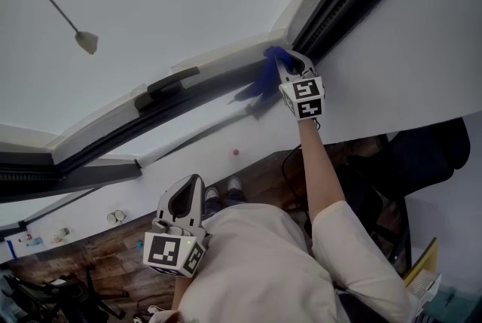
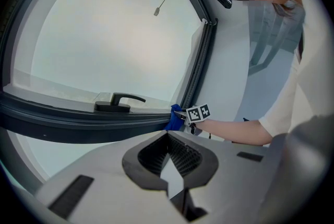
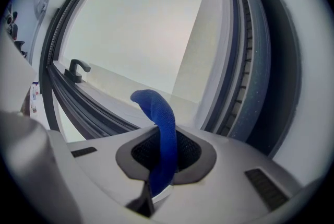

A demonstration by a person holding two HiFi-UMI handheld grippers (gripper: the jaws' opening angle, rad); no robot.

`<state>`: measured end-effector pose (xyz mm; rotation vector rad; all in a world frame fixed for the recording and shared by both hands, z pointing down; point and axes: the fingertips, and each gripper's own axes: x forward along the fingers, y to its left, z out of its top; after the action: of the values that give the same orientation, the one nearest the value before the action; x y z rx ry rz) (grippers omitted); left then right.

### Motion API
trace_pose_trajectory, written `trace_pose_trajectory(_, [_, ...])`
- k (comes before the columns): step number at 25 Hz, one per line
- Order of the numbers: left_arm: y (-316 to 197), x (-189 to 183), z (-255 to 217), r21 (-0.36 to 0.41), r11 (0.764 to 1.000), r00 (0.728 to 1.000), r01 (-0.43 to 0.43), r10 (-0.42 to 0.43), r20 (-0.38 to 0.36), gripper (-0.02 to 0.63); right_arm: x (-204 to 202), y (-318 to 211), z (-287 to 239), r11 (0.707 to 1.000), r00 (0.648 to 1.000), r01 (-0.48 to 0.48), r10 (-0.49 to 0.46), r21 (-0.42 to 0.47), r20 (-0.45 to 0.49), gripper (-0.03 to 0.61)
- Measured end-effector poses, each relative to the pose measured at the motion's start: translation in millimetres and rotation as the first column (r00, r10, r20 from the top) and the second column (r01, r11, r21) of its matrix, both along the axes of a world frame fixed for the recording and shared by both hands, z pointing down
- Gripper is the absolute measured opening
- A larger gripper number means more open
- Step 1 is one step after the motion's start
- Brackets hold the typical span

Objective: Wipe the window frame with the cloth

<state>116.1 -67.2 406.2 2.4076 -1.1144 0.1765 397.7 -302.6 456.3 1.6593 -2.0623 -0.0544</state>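
At one o'clock the right gripper [image 1: 283, 62] clamps the blue cloth [image 1: 263, 77] against the window frame [image 1: 113, 135] to wipe it; the left gripper [image 1: 193, 181] idles, jaws together.

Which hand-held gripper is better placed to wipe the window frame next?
Right. The right hand-held gripper pinches the blue fabric cloth at the dark window frame; the left hand-held gripper is empty, far from it.

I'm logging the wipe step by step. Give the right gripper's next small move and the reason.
Probably press the blue cloth onto the window frame and drag it along the frame toward the handle. The right gripper has its jaws shut on the cloth and is held up at the frame's corner, so the stretch toward the handle lies open beside it.
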Motion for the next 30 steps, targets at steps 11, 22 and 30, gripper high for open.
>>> trace_pose_trajectory(11, [9,-16,-6,0.013,0.999,0.999,0.051,-0.051,0.017,0.009,5,-1,-2,0.999,0.999,-0.040,0.039,-0.009,-0.034,0.044])
trace_pose_trajectory(22, [30,-44,-12,0.044,0.997,0.998,0.060,-0.061,0.023,0.009,-174,51,-52,0.960,0.930,0.199,-0.248,0.195,0.271,0.044])
trace_pose_trajectory(30, [46,-80,-14,0.048,0.991,0.992,0.123,-0.124,0.021,0.008,-303,69,-9,0.910,0.872,0.404,-0.415,0.098,0.261,0.044])
